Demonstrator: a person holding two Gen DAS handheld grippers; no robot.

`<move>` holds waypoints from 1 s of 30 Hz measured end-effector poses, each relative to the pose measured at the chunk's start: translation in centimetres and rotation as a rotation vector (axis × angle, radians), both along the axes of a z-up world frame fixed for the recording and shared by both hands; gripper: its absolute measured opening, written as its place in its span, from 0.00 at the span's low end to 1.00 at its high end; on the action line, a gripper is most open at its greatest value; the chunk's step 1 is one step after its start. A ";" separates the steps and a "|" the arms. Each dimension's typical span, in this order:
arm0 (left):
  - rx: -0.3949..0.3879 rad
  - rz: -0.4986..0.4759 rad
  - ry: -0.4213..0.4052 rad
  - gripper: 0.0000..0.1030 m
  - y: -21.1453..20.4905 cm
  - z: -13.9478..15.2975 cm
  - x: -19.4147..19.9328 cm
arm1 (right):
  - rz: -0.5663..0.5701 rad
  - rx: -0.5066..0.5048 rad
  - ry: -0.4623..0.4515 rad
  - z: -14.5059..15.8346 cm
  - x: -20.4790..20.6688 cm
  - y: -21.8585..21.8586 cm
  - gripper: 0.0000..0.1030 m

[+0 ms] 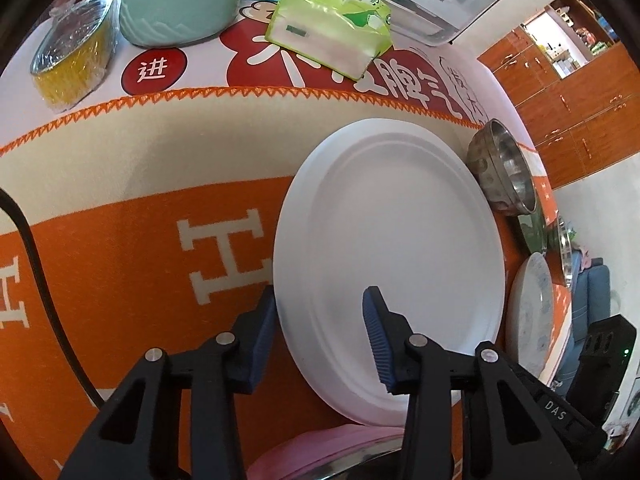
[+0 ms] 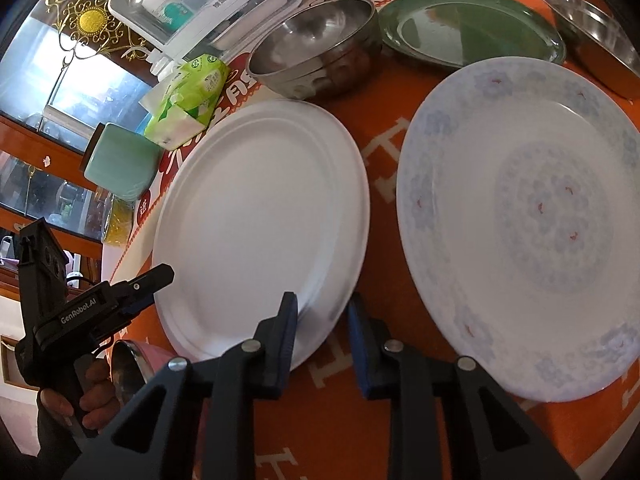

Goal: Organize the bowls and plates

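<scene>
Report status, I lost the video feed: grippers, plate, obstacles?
Both hand-held grippers open: left, right, each straddling the white plate rim. Plate flat on cloth. Steel bowl behind.

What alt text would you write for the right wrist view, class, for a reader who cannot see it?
The right gripper, fingers open, straddles the near rim of a plain white plate on an orange cloth. A blue-flowered plate lies to its right, with steel bowls and a green plate behind. The left gripper reaches the white plate's left edge.
</scene>
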State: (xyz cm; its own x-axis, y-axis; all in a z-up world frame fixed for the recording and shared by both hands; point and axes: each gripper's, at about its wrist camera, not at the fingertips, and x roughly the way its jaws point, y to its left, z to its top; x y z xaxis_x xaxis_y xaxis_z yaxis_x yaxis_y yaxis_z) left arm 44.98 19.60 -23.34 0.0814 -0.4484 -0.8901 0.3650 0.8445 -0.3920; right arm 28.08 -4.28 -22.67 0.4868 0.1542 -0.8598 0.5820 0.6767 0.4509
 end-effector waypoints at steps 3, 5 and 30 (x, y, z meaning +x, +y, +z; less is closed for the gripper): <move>0.000 0.001 -0.003 0.39 0.0 0.1 -0.1 | 0.008 -0.019 0.002 0.2 0.1 0.2 0.24; -0.014 0.010 -0.003 0.39 0.2 0.2 -0.2 | 0.012 -0.033 -0.003 0.5 0.1 0.3 0.24; -0.166 0.076 -0.189 0.39 3.9 7.6 -3.4 | 0.032 -0.117 -0.188 5.7 -1.9 2.4 0.24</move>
